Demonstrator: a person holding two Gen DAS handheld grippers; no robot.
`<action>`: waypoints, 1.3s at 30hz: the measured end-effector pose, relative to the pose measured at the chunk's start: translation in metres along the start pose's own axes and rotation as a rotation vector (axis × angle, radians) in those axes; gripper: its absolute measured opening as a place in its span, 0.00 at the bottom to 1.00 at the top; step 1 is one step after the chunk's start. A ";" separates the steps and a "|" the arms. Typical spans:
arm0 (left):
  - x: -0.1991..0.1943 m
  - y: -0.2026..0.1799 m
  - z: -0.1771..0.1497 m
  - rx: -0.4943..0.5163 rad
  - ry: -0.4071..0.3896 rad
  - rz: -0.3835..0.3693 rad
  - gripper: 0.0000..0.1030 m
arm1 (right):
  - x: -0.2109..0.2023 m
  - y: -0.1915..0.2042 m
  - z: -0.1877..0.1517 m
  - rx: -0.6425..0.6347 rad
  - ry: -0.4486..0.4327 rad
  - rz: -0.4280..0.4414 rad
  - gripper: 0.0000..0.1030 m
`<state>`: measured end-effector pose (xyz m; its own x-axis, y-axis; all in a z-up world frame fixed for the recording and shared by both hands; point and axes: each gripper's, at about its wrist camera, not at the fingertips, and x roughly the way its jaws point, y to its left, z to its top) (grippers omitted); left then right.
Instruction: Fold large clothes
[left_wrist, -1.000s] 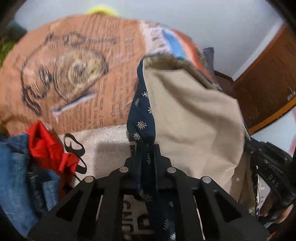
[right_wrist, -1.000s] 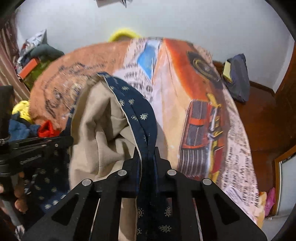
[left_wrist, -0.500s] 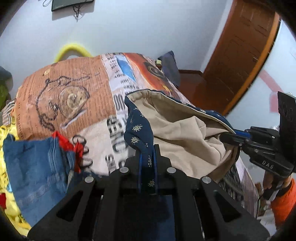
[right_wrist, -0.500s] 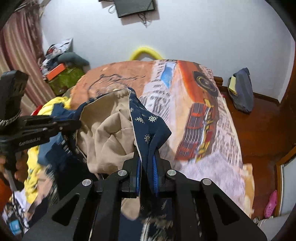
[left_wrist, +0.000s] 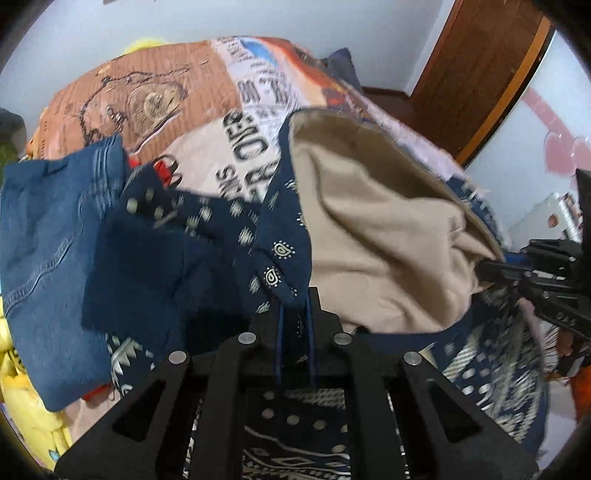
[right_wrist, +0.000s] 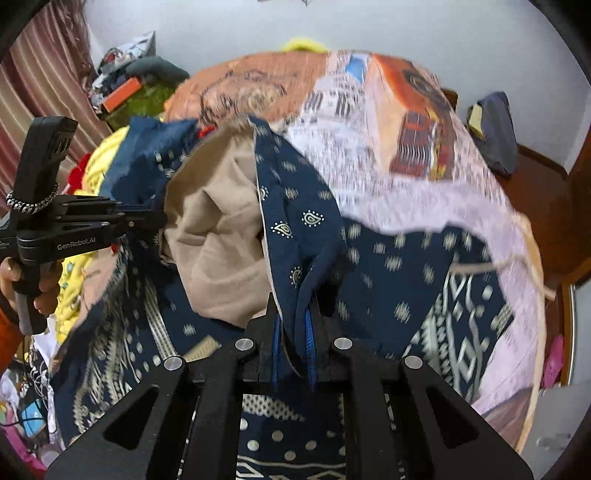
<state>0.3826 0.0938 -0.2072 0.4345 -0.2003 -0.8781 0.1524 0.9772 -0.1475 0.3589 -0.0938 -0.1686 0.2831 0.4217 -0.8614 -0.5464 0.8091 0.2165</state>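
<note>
A large navy patterned garment (left_wrist: 280, 251) with a beige lining (left_wrist: 369, 240) hangs stretched between both grippers above the bed. My left gripper (left_wrist: 295, 299) is shut on one navy edge, and the cloth runs up out of its jaws. My right gripper (right_wrist: 293, 306) is shut on another navy edge (right_wrist: 306, 221), with the beige lining (right_wrist: 218, 229) bulging to its left. Each wrist view shows the other tool from the side: the right gripper (left_wrist: 484, 271) at the right edge, the left gripper (right_wrist: 159, 219) at the left in a hand. The garment's lower part hangs under the fingers.
The bed has a printed orange and newsprint sheet (left_wrist: 155, 96). Blue jeans (left_wrist: 48, 236) and yellow cloth (left_wrist: 22, 417) lie heaped on its left side. A wooden door (left_wrist: 480, 62) stands at the right. A dark bag (right_wrist: 495, 133) lies on the floor beyond the bed.
Both grippers have swept across the bed with the garment still clamped. More navy cloth now hangs below the fingers, and the jeans pile has come closer in the left wrist view.
</note>
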 end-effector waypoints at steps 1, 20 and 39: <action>0.003 0.000 -0.007 0.003 0.002 0.009 0.09 | 0.003 0.000 -0.004 0.007 0.006 -0.003 0.10; -0.026 -0.019 0.000 0.088 -0.068 0.057 0.26 | -0.025 0.011 0.005 -0.014 -0.107 -0.047 0.55; 0.040 0.002 0.080 -0.050 -0.037 -0.029 0.37 | 0.045 0.007 0.067 0.008 -0.035 0.013 0.55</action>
<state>0.4715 0.0823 -0.2066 0.4629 -0.2300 -0.8561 0.1213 0.9731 -0.1959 0.4206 -0.0418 -0.1752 0.3038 0.4459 -0.8419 -0.5436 0.8069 0.2313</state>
